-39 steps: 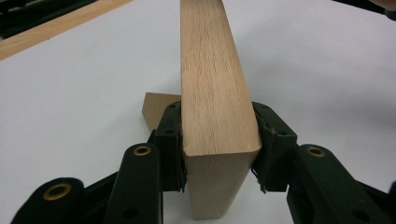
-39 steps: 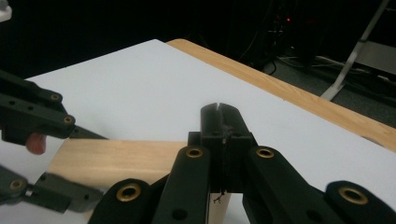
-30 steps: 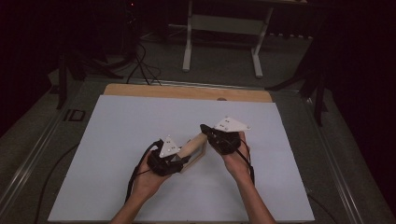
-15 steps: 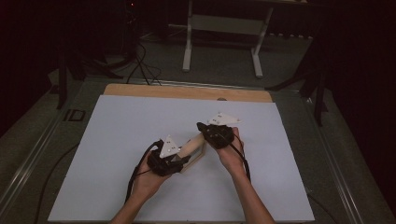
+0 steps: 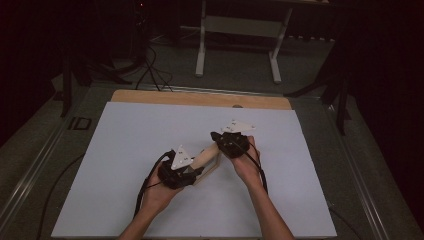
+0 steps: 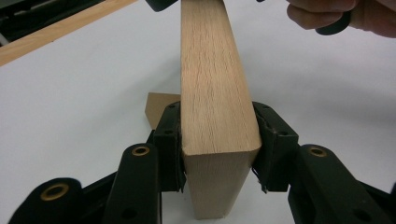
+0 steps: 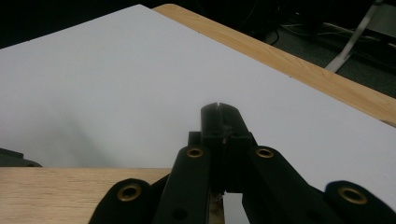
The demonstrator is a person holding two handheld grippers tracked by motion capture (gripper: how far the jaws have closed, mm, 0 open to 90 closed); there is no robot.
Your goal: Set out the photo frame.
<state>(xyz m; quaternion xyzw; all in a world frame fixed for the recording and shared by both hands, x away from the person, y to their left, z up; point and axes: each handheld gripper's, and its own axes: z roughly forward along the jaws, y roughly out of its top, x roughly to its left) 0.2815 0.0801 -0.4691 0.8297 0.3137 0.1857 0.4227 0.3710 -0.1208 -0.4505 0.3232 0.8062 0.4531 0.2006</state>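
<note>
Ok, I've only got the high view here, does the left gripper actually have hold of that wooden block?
Observer: Yes. In the left gripper view, the left gripper presses its pads on both side faces of the wooden block, near one end.
Operator: And the right gripper, is it open?
Observer: No. In the right gripper view, the right gripper has its jaws shut together, with nothing visible between the tips.
Operator: Where's the block from there?
Observer: It lies at the lower left of that view, behind the base of the jaws, with the white tabletop beyond it.
</note>
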